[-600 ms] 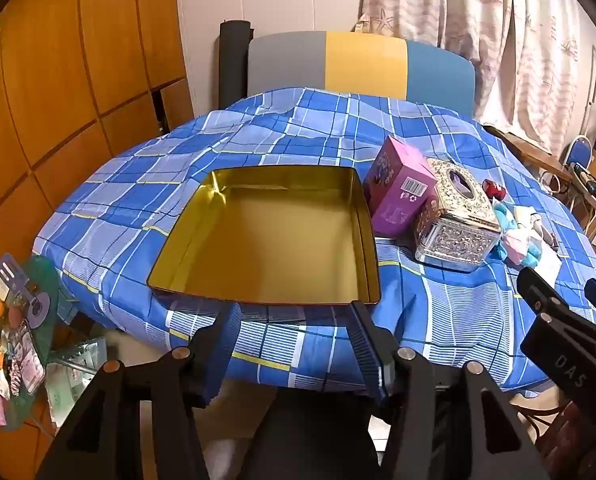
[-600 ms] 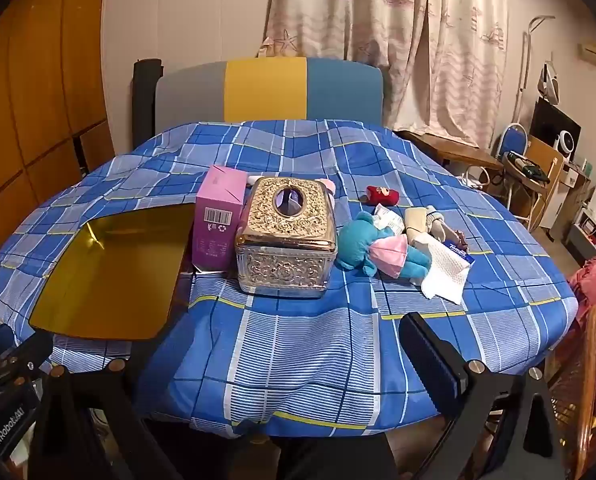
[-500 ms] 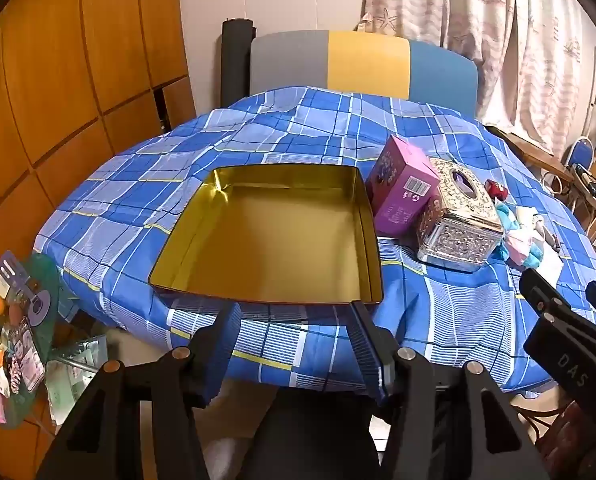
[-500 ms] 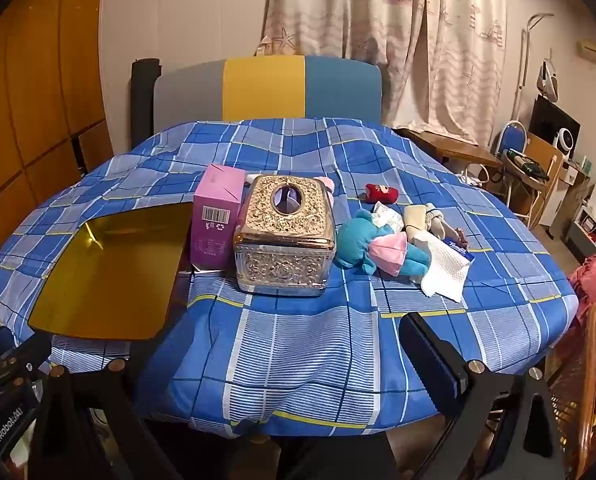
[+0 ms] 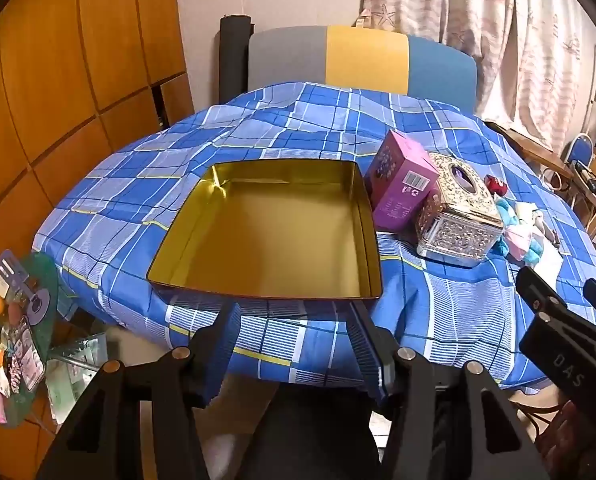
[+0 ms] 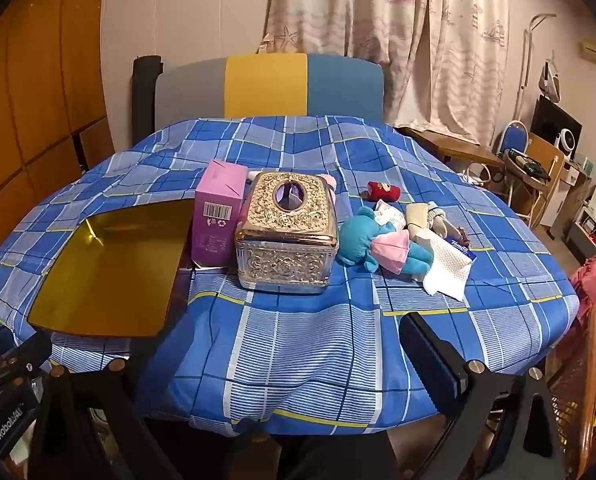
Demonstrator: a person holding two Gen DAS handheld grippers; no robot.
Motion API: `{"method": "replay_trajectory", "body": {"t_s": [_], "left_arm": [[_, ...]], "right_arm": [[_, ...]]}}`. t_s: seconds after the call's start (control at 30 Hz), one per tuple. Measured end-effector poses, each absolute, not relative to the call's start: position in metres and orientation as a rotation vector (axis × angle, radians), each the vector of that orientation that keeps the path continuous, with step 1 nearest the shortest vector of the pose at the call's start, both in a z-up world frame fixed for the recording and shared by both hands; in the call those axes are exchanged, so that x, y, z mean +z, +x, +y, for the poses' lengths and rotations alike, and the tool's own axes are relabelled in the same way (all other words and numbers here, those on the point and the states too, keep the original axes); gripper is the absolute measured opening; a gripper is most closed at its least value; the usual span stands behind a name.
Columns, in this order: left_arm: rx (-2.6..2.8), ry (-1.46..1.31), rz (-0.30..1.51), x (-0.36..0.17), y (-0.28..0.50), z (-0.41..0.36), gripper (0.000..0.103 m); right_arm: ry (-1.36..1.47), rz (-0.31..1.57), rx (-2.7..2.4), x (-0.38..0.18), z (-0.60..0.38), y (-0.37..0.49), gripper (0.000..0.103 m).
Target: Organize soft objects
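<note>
table: one round table under a blue checked cloth (image 6: 298, 340), seen from both wrist views
gold tin: one shallow square tin (image 5: 270, 232), open and with nothing in it, on the near left part of the cloth
pink carton: one (image 6: 218, 216), upright, just beside the tin's right edge and touching the tissue box
tissue box: one ornate gold-and-silver box (image 6: 286, 236), near the middle of the table
soft toys: a cluster right of the tissue box, well apart from the tin; one teal plush with a pink skirt (image 6: 378, 246) lying on its side, one beige plush (image 6: 422, 218) behind it, one small red plush (image 6: 384, 192) farther back; a pink-eared one peeks out behind the tissue box, too hidden to be sure of
tissue: one white sheet with one small packet (image 6: 448, 270), touching the teal plush
left gripper: (image 5: 294, 332) hangs off the near edge in front of the tin, fingers partly apart, nothing between them
right gripper: (image 6: 266, 368) hangs off the near edge in front of the tissue box, fingers spread wide, nothing between them
chairs: one grey, yellow and blue backrest (image 6: 266, 84) behind the table; one blue folding chair (image 6: 512, 140) far right
curtain: one, patterned with ships (image 6: 378, 8)
</note>
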State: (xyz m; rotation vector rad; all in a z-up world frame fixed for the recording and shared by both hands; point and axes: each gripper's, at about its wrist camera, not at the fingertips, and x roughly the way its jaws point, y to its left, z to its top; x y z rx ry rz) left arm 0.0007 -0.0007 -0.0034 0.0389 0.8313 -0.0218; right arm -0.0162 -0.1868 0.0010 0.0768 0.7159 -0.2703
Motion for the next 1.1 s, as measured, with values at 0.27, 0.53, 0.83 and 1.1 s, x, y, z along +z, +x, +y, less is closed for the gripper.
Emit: {"method": "replay_trajectory", "body": {"t_s": [0.27, 0.53, 0.83, 1.1], "left_arm": [[-0.037, 0.041, 0.835, -0.0037, -0.0001, -0.0024, 0.056], [-0.039, 0.046, 0.830, -0.0038, -0.0014, -0.0041, 0.056], [-0.037, 0.048, 0.832, -0.0044, -0.0015, -0.0040, 0.056], [-0.037, 0.047, 0.838, -0.0060, -0.0009, -0.0039, 0.056]], "right_arm": [[0.060, 0.731, -0.261, -0.0002, -0.1844, -0.0149, 0.103], [0.059, 0.736, -0.262, -0.0014, -0.1796, -0.0133, 0.103], [0.062, 0.741, -0.261, -0.0018, -0.1835, -0.0138, 0.103], [0.063, 0.744, -0.261, -0.0031, -0.1831, -0.0132, 0.103]]}}
